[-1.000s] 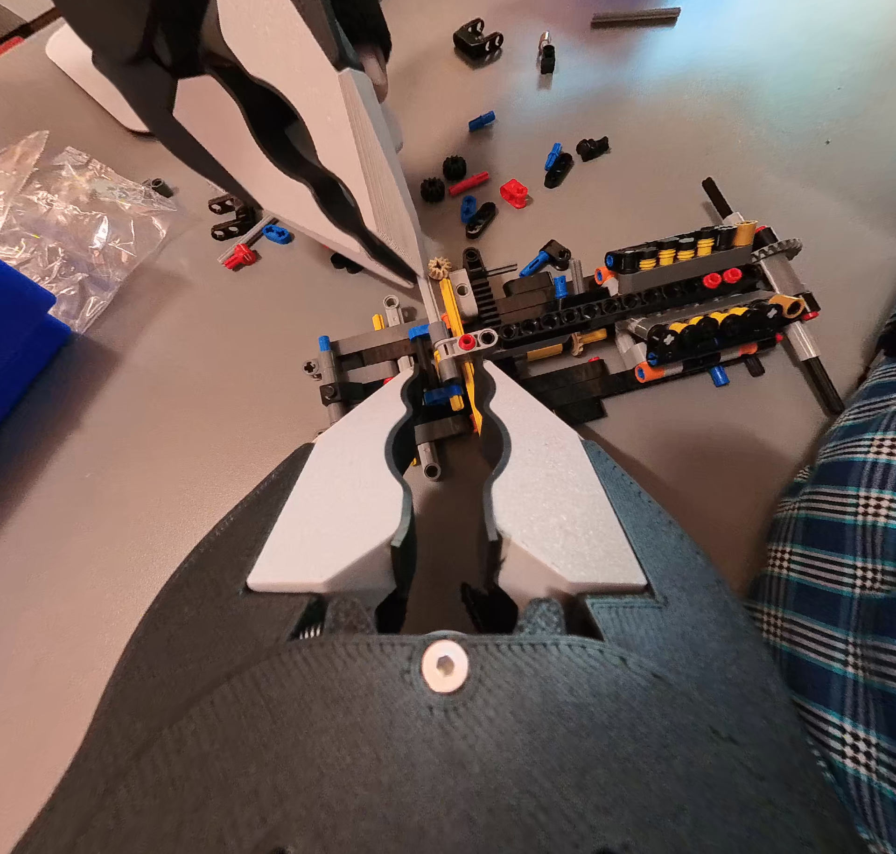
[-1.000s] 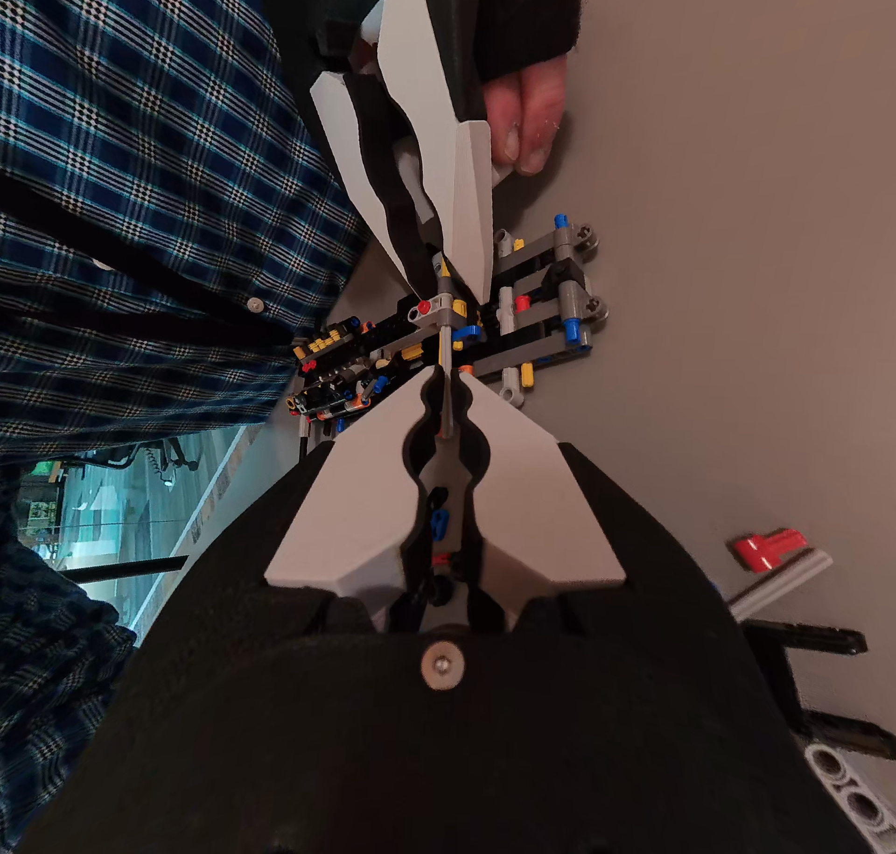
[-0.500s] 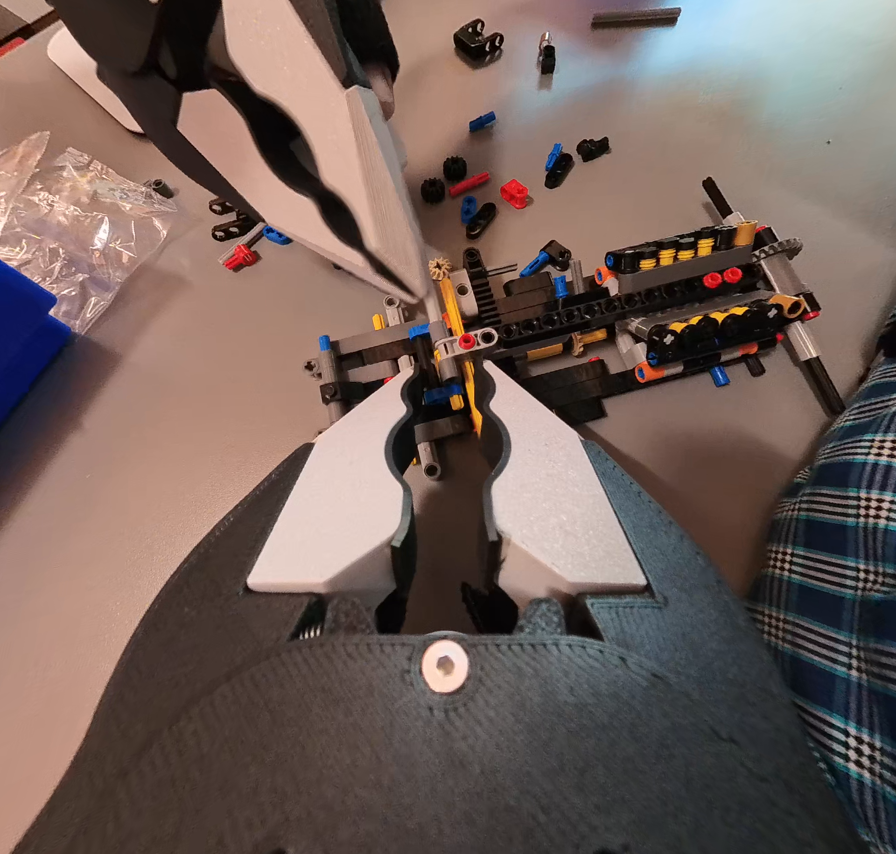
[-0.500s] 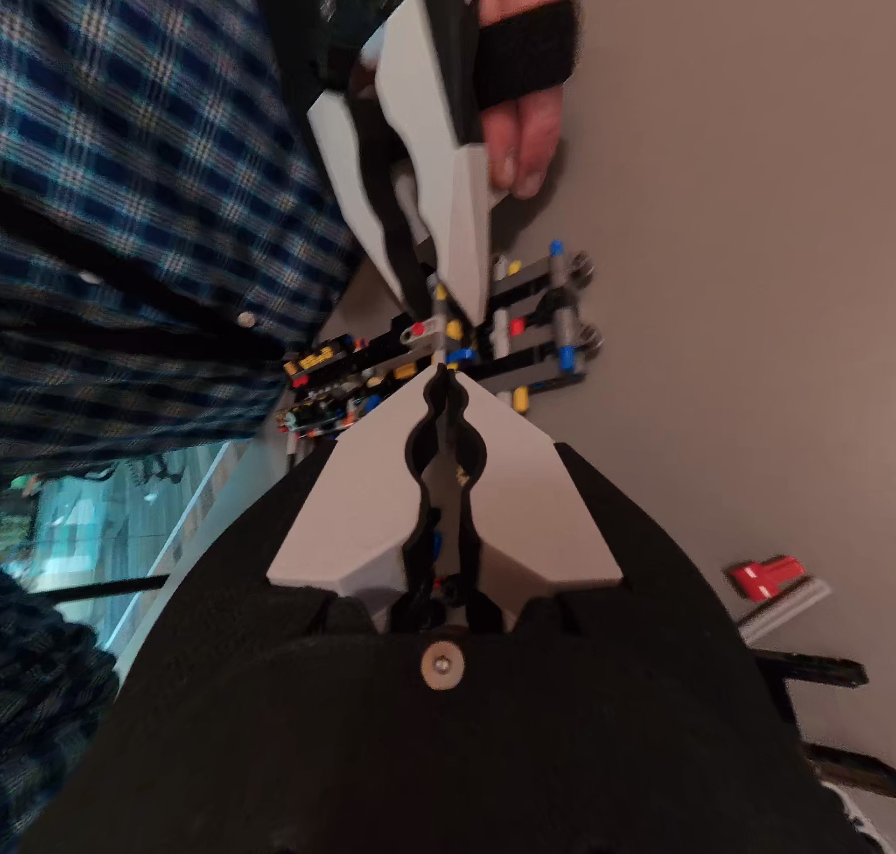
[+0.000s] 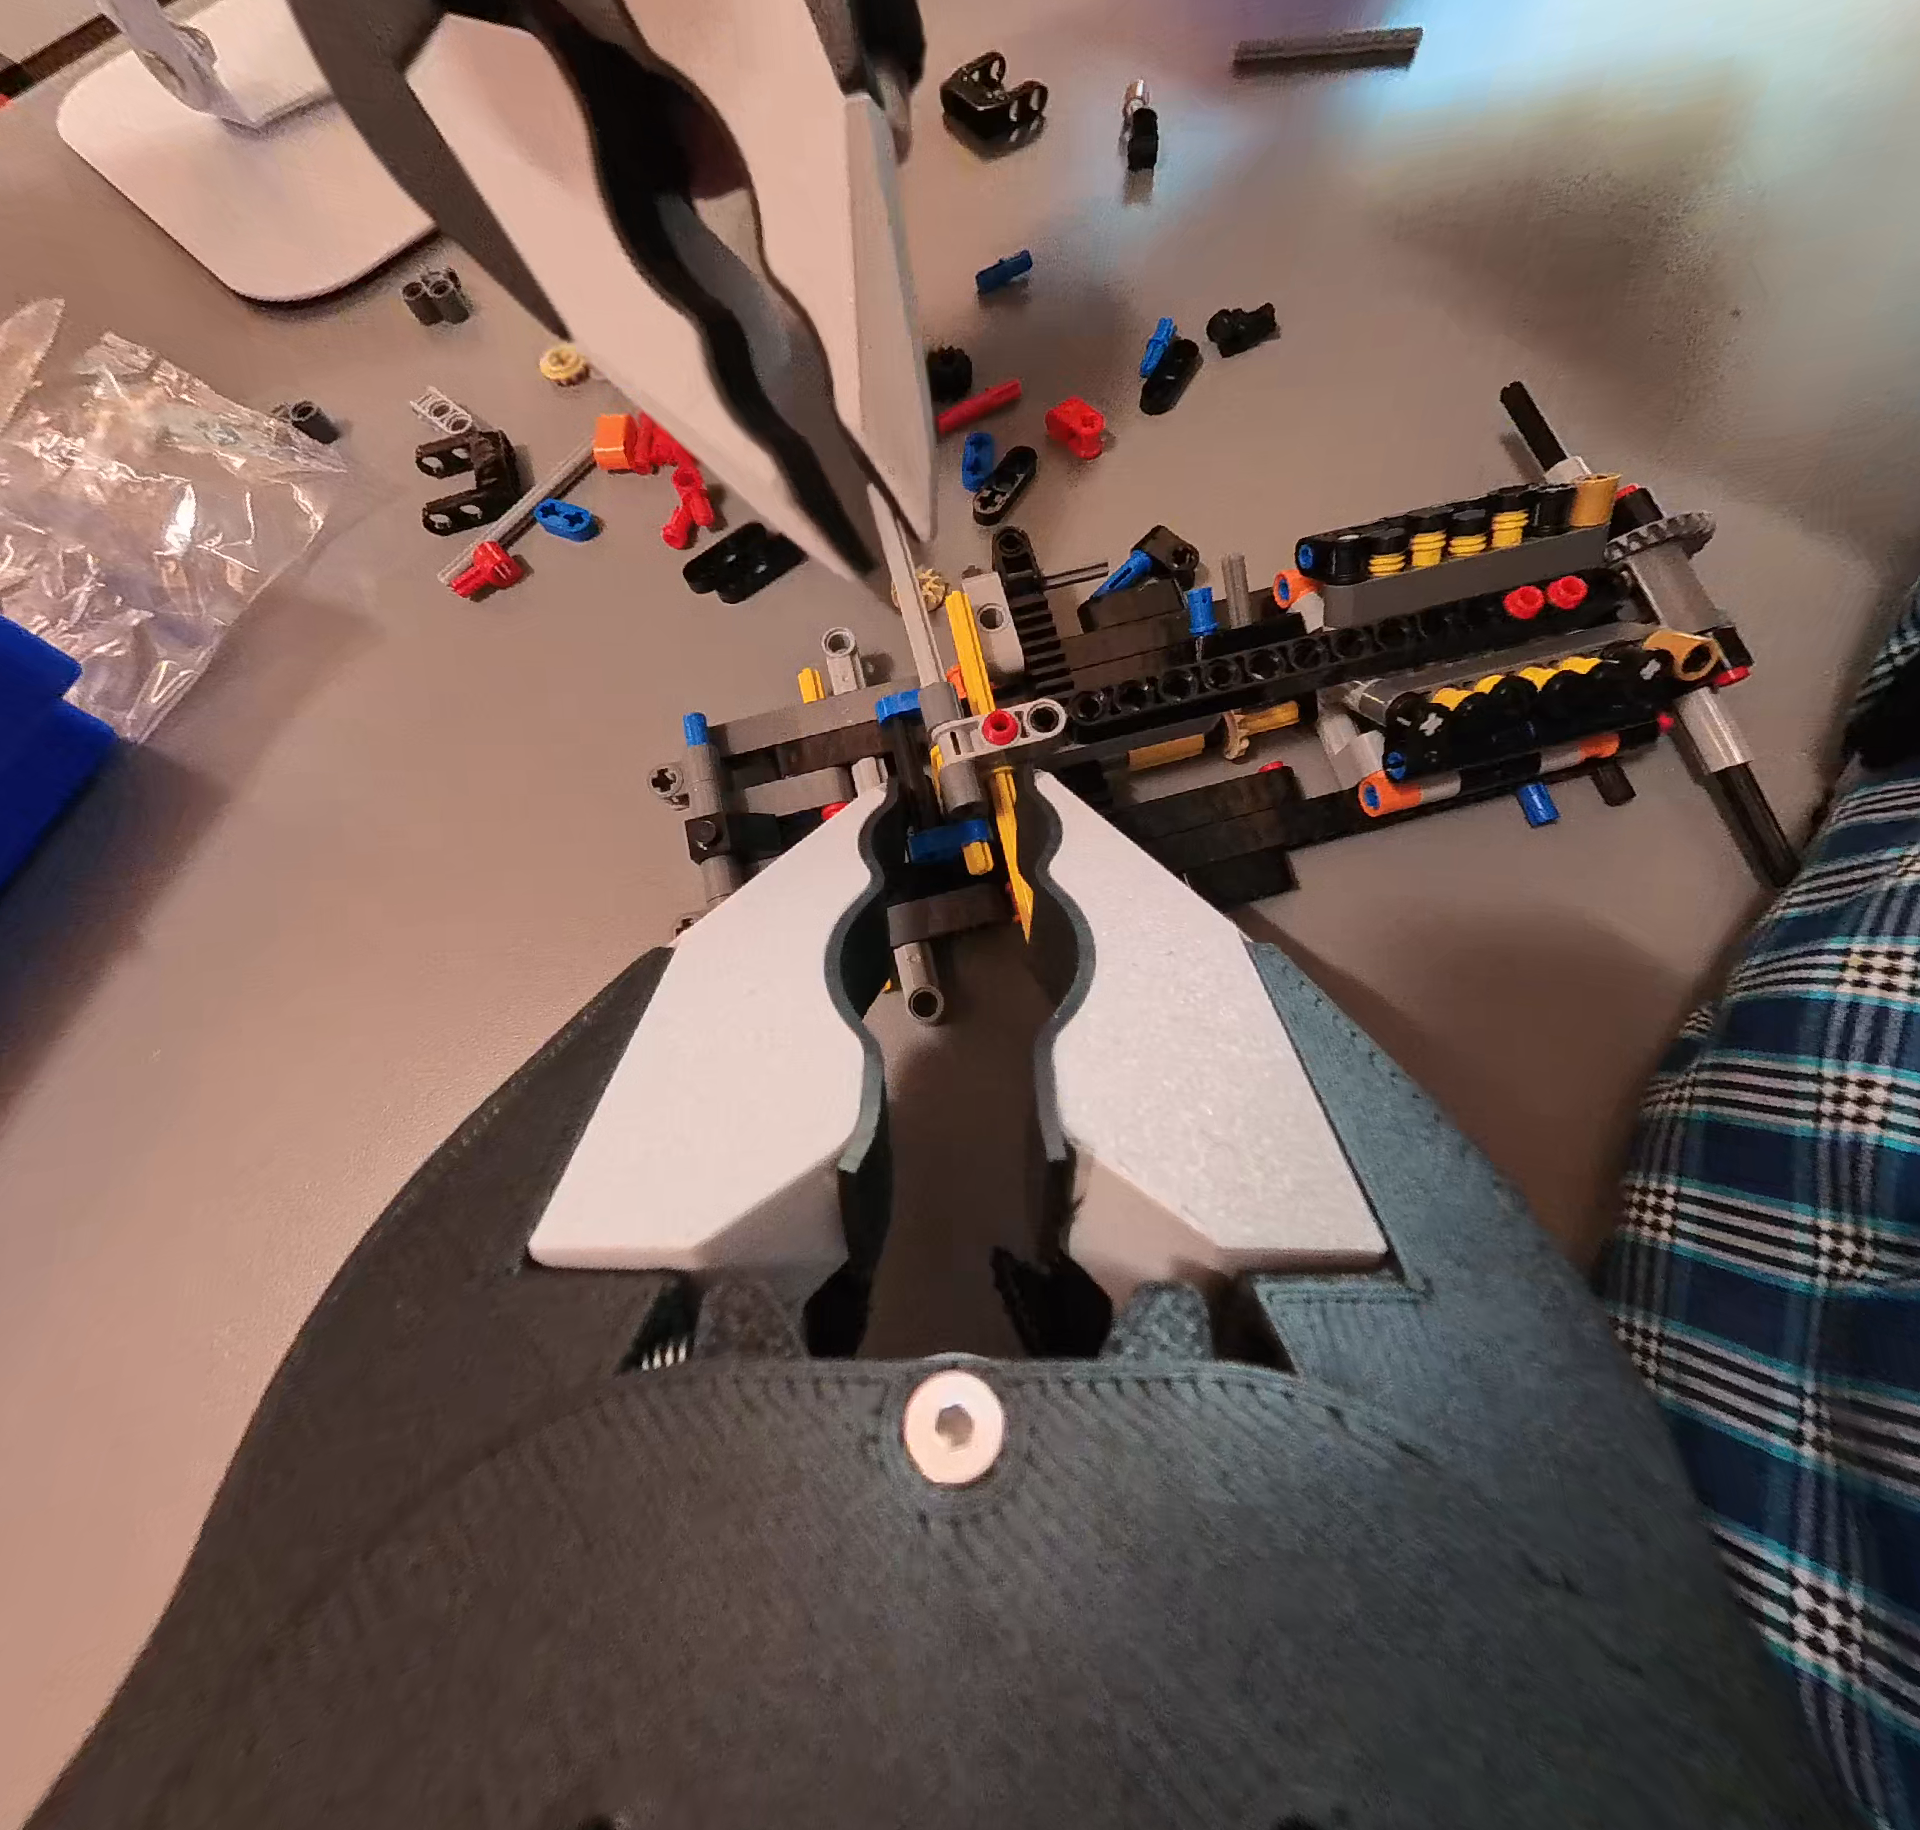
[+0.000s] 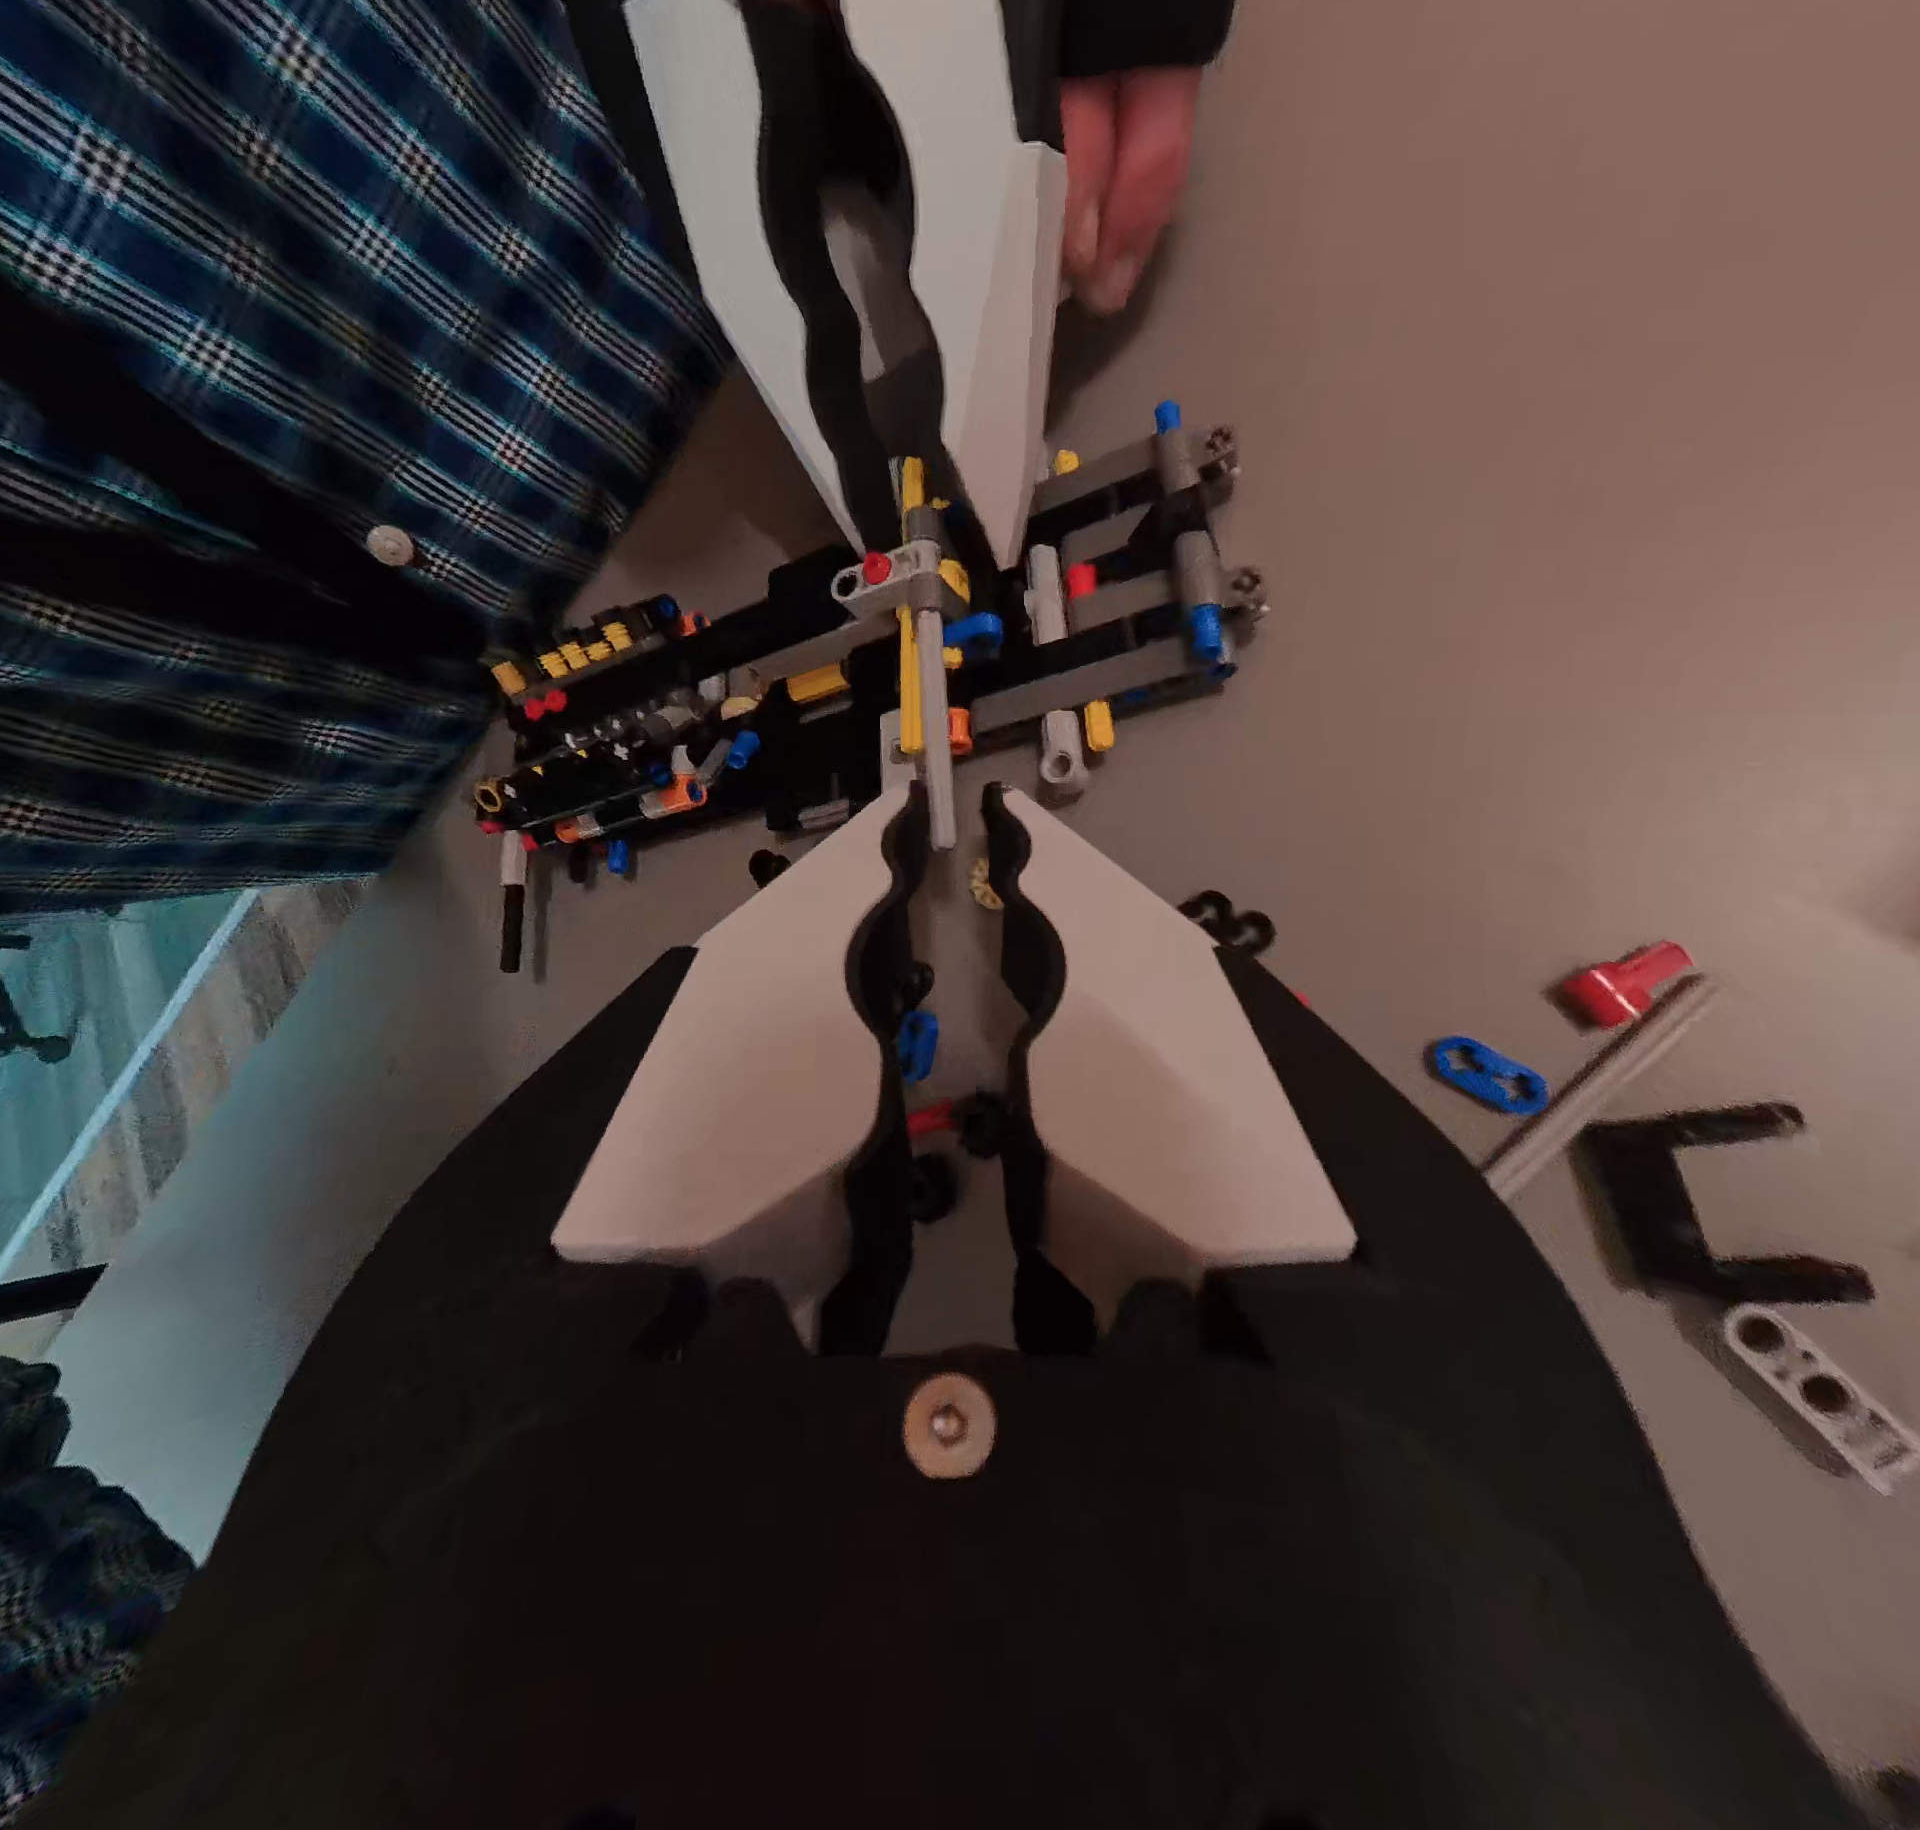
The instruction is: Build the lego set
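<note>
The long black, grey and yellow lego model lies on the grey table. My left gripper is shut across its narrow left part and holds it; it shows at the top of the right wrist view. A thin grey axle sticks out of the model's grey connector toward my right gripper. That gripper is slightly open, with the axle's free end between its tips, close to the left finger. In the left wrist view the right gripper comes down from the top, with the axle below its tips.
Loose small pieces are scattered behind the model. A plastic bag, a blue box and a white stand base are at the left. A plaid sleeve is at the right. A black U-shaped piece lies beside the right gripper. The tips of one gripper are about 6 centimetres away from the tips of the other. The black U-shaped piece is about 12 centimetres from my right fingertips. Look for it in the left wrist view too.
My right gripper's fingers have parted from the grey axle, and it has tilted more upright and lifted a little. My left gripper and the model have stayed put.
</note>
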`<state>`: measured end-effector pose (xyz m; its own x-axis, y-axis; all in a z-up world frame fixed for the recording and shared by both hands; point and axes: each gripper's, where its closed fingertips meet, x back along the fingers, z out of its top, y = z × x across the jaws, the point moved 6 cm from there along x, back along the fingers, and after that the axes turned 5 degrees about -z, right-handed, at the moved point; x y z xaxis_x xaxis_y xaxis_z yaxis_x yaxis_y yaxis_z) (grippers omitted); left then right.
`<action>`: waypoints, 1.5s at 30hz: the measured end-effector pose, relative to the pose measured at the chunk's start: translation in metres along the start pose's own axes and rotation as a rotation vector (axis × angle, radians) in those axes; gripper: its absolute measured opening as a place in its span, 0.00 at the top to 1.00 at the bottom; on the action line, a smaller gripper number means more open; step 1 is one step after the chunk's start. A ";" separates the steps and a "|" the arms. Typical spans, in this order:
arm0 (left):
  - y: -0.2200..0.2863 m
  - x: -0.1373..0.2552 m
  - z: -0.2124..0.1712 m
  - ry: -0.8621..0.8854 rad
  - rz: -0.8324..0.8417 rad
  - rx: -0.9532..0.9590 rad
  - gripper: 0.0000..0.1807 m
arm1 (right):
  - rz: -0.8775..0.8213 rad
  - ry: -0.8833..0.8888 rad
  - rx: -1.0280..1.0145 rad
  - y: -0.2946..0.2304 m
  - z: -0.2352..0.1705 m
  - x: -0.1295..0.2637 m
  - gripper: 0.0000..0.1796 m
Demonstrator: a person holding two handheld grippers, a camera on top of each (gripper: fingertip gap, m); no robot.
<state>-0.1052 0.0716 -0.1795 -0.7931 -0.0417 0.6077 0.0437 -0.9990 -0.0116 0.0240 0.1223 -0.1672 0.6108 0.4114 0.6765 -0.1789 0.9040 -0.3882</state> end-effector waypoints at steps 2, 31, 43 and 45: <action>0.000 0.000 0.000 -0.001 0.002 -0.001 0.90 | 0.000 0.018 0.016 -0.002 0.001 -0.003 0.99; 0.000 0.000 -0.001 -0.005 0.007 -0.008 0.90 | -0.062 -0.032 0.109 -0.005 0.008 -0.012 1.00; -0.002 0.000 0.000 0.009 -0.012 0.010 0.89 | -0.036 -0.063 0.033 -0.002 0.010 -0.014 0.99; -0.003 0.004 0.002 0.043 -0.024 0.027 0.88 | -0.065 -0.047 0.035 -0.001 0.011 -0.013 0.99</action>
<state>-0.1072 0.0743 -0.1759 -0.8194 -0.0195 0.5729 0.0409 -0.9989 0.0244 0.0078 0.1170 -0.1690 0.5856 0.3562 0.7281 -0.1675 0.9321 -0.3212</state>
